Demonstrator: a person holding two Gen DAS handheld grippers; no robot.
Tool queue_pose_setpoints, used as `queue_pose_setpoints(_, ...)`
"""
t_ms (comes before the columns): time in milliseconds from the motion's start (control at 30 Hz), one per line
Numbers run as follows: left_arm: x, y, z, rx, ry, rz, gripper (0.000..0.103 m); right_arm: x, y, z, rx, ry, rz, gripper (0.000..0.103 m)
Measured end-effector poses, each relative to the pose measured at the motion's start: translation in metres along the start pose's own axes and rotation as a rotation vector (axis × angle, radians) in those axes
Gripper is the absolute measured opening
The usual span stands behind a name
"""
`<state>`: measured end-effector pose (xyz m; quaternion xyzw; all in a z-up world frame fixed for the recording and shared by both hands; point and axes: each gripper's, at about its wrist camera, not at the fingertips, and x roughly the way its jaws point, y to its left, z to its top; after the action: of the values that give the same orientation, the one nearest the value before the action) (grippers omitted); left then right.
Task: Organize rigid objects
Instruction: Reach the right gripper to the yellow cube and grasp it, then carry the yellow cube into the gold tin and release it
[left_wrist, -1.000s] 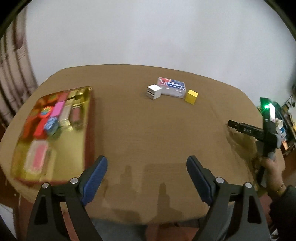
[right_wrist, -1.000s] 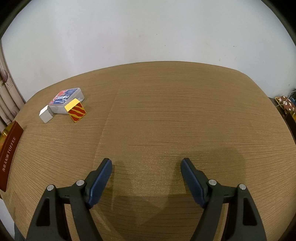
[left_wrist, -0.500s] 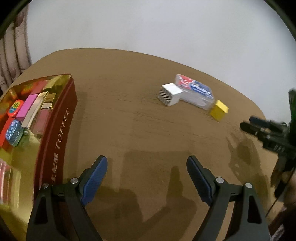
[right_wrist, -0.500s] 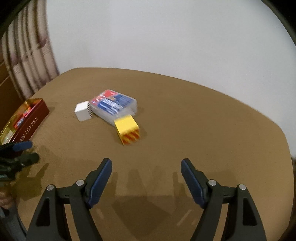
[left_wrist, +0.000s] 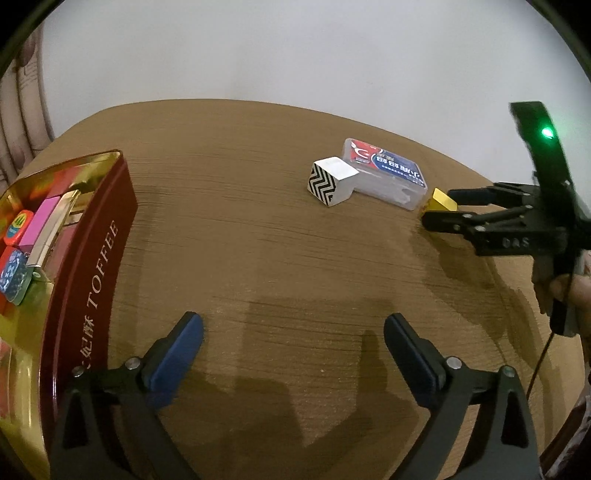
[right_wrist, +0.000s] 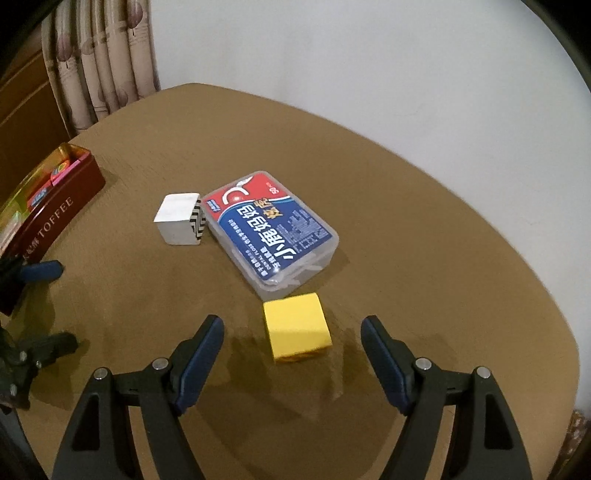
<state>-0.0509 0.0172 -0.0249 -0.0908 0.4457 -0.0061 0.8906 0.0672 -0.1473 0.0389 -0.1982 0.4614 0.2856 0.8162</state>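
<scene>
**Yellow cube between the right gripper's fingers on a brown table**

The yellow cube (right_wrist: 296, 329) sits on the table between the right gripper's (right_wrist: 291, 345) blue-padded fingers, which are closing but stand clear of it on both sides. Just beyond it lies a clear plastic box (right_wrist: 271, 230) with a red-and-blue label, one corner almost touching the cube; a white cube (right_wrist: 179, 223) with a black zigzag face rests against the box's far end.

The left gripper (left_wrist: 293, 349) hovers over bare tabletop, its jaws opening with nothing between them. Beside it stands a dark red tin (left_wrist: 92, 266) lettered TOFFEE (gold inside), holding pink, red and blue items.

The table (right_wrist: 424, 240) is brown, finely ribbed and round-cornered — shadows of the grippers fall across it. Behind it rises a plain white wall (right_wrist: 351, 55), with a patterned curtain (right_wrist: 99, 55) at one side.
</scene>
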Motion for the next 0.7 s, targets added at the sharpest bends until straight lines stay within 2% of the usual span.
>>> queue_pose_setpoints(33, 0.000, 0.000, 0.000, 0.001, 0.000, 0.001, 0.097, 0.005, -0.001, 0.000, 0.008, 0.014, 0.016, 0.070)
queue_pose_setpoints(67, 0.001, -0.001, 0.000, 0.003, 0.001, 0.001, 0.097, 0.009, -0.002, 0.001, 0.013, 0.025, 0.017, 0.055)
queue_pose_setpoints(100, 0.002, -0.001, 0.001, 0.003, 0.002, -0.002, 0.098, 0.014, -0.004, 0.002, 0.021, 0.041, 0.020, 0.044)
queue_pose_setpoints(200, 0.005, -0.001, 0.002, 0.004, 0.003, -0.002, 0.099, 0.015, -0.005, 0.000, 0.032, 0.038, 0.030, 0.030)
queue_pose_setpoints(367, 0.006, -0.004, 0.004, 0.016, 0.009, 0.002, 0.099, -0.001, -0.011, -0.021, 0.094, 0.039, 0.024, 0.030)
queue_pose_setpoints(467, -0.013, 0.003, -0.005, -0.047, -0.019, -0.093, 0.098, -0.030, -0.008, -0.029, 0.143, -0.007, 0.048, 0.030)
queue_pose_setpoints(500, -0.024, 0.007, -0.011, -0.076, -0.021, -0.127, 0.095, -0.042, -0.005, -0.028, 0.146, -0.025, 0.057, 0.030)
queue_pose_setpoints(600, -0.057, 0.015, -0.033, -0.108, -0.013, -0.176, 0.090, -0.078, 0.015, -0.014, 0.127, -0.076, 0.098, 0.030)
queue_pose_setpoints(700, -0.100, 0.023, -0.055, -0.089, -0.058, -0.119, 0.090, -0.104, 0.060, 0.013, 0.044, -0.117, 0.155, 0.030)
